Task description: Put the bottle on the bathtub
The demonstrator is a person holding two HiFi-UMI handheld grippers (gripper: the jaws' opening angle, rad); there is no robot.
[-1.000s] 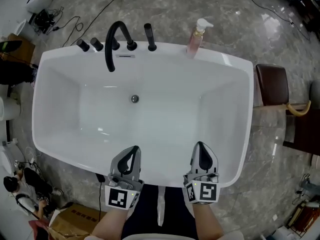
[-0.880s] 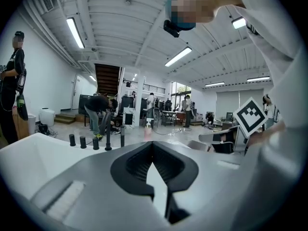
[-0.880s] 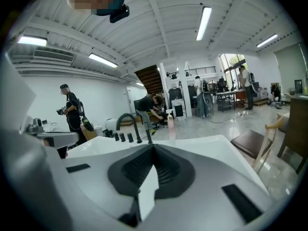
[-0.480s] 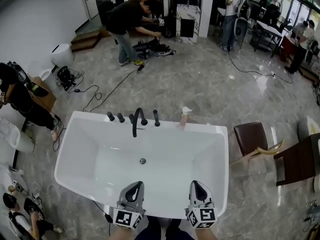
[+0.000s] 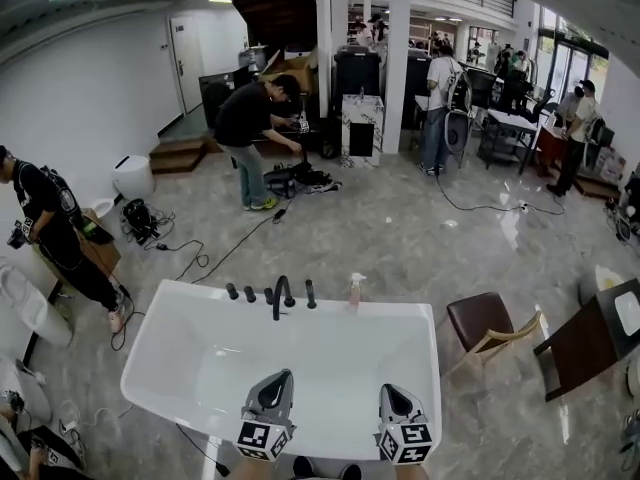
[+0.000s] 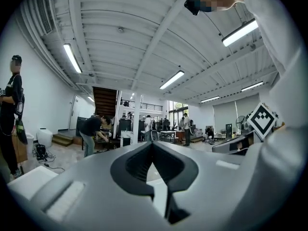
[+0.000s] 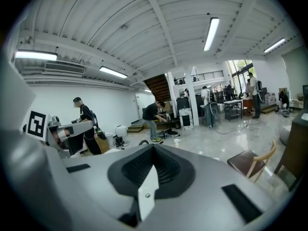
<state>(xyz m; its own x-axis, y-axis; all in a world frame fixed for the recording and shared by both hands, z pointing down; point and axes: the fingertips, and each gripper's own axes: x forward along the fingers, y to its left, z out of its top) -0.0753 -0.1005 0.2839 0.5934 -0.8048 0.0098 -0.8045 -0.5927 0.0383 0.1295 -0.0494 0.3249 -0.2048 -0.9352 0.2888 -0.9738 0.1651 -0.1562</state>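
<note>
A pink bottle (image 5: 355, 293) with a white pump stands upright on the far rim of the white bathtub (image 5: 425, 368), right of the black faucet (image 5: 279, 295) and its handles. Its pump top (image 7: 177, 142) peeks over the jaws in the right gripper view. Both grippers hover over the tub's near rim, far from the bottle. My left gripper (image 5: 280, 378) is shut with nothing in it, its tips meeting (image 6: 153, 143). The right gripper (image 5: 386, 390) is likewise shut and empty (image 7: 154, 146).
A brown chair (image 5: 482, 325) and a dark table (image 5: 590, 340) stand right of the tub. One person (image 5: 50, 233) stands at the left near a white toilet (image 5: 22, 298); another person (image 5: 252, 133) bends over gear farther back. Cables (image 5: 215, 253) trail across the marble floor.
The head view has tilted up from straight down on the tub to take in the whole room. Both grippers stay shut at the near rim; the bottle stays on the far rim.
</note>
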